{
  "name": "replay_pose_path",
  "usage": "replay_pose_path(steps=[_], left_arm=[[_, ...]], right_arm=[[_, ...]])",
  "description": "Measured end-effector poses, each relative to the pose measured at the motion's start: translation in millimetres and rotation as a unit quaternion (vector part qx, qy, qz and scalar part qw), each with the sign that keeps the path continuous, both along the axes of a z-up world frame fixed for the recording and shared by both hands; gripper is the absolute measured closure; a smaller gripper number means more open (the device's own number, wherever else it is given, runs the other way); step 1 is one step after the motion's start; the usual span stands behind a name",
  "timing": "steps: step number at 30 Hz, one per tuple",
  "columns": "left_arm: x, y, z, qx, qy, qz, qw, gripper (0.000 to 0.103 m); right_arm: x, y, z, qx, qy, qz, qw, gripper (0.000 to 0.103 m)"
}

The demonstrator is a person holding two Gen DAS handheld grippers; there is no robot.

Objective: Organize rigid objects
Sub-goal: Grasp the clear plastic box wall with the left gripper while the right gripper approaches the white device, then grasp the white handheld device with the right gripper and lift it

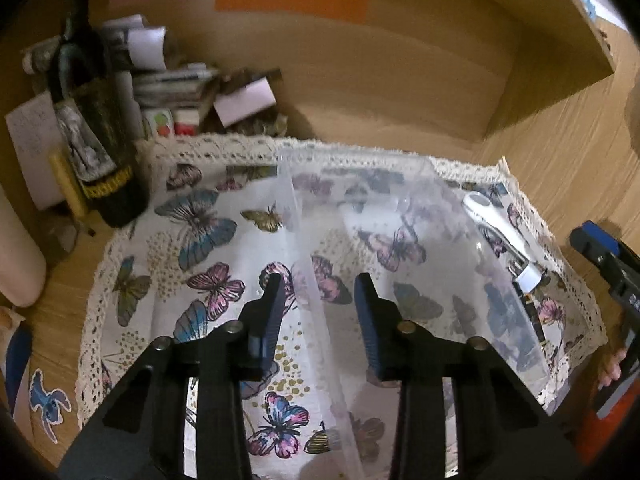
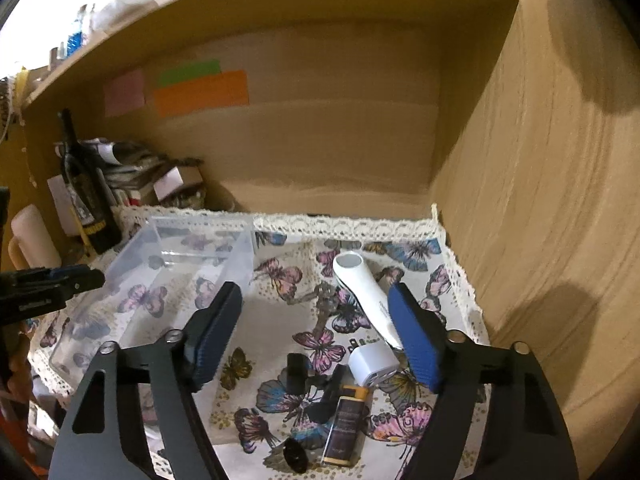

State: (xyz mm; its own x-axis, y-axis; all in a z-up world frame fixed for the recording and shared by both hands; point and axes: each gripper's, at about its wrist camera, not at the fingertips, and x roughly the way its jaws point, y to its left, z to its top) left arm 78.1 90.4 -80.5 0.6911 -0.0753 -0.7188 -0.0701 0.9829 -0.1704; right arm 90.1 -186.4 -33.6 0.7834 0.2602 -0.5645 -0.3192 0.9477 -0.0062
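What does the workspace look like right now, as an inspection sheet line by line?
Surface: butterfly cloth with lace edge on a wooden desk.
Job's things: clear bin, empty; white device, white plug, small bottle and dark bits lie on the cloth beside it.
Clutter: dark bottle and stacked papers at back left.
Grippers: left gripper straddles the bin's wall, not pressing; right gripper open above the plug.
Cables: nothing seen.
Surroundings: wooden alcove; coloured notes on the back wall.
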Motion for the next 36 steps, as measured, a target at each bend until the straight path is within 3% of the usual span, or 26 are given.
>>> replay_pose_path(steps=[7, 15, 19, 27, 31, 33, 36], left_arm=[[12, 5, -10, -0.023, 0.036, -0.022, 0.9988, 0.091], [11, 7, -10, -0.027, 0.027, -0.028, 0.9989, 0.091], [11, 8, -11, -0.032, 0.025, -0.03, 0.9987, 0.091], [12, 8, -10, -0.03, 0.02, -0.035, 0.9987, 0.09], [13, 7, -11, -0.029, 0.019, -0.036, 0.9988, 0.09], [13, 7, -10, -0.028, 0.019, -0.035, 0.9988, 0.09], [13, 7, -10, -0.026, 0.018, -0.036, 0.9989, 0.09]], right_arm=[[31, -1, -13, -0.02, 0.046, -0.011, 0.999, 0.046], [85, 1, -31, -0.054, 0.1, -0.022, 0.993, 0.054], [116, 4, -50, -0.075, 0.143, -0.025, 0.986, 0.061], [157, 5, -81, -0.109, 0.216, -0.032, 0.97, 0.062], [159, 11, -87, -0.124, 0.219, -0.028, 0.967, 0.065], [157, 15, -88, -0.127, 0.216, -0.025, 0.968, 0.073], [152, 17, -83, -0.119, 0.209, -0.024, 0.97, 0.073]])
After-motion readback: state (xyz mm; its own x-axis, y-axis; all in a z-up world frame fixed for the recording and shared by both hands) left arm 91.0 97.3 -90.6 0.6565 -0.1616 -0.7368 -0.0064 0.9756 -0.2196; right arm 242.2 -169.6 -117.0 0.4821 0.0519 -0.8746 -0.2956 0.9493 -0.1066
